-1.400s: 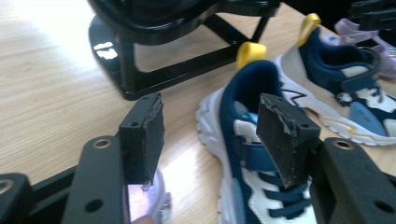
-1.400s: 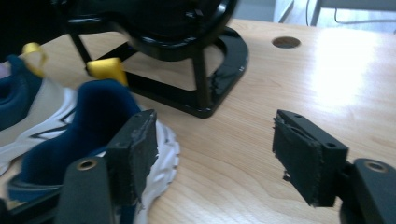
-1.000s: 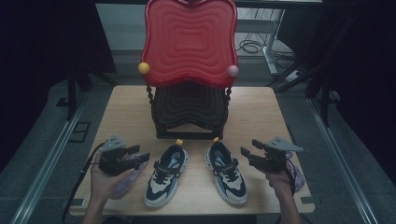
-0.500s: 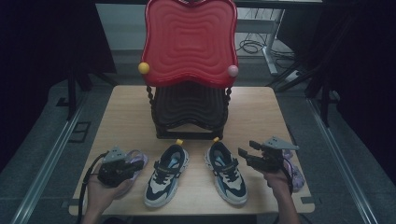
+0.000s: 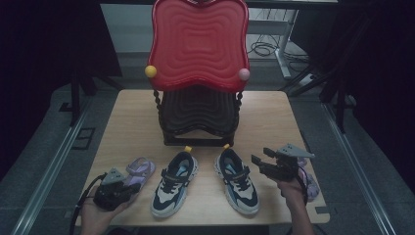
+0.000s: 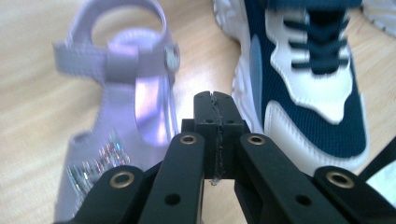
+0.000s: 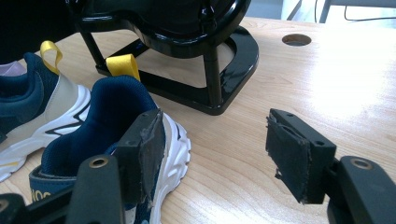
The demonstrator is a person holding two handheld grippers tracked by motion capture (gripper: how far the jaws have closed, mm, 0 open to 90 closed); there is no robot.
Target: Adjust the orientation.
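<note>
Down at the table's near left, the left gripper (image 6: 215, 140) is sitting with its black jaws, which have just been closing, pressed together on nothing, over the edge of the glossy lilac sandal (image 6: 126, 112) with its glittery strap. The right gripper (image 7: 219, 154) is gaping wide beside a chunky navy-and-white sneaker (image 7: 112, 140) on pale wood.

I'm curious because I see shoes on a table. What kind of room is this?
Probably a lab or workroom set up for recording, not a home or a shop. The wooden table stands among dark drapes, loose cables lie on the floor behind it, and the red and black shoe rack and sneakers look staged.
</note>
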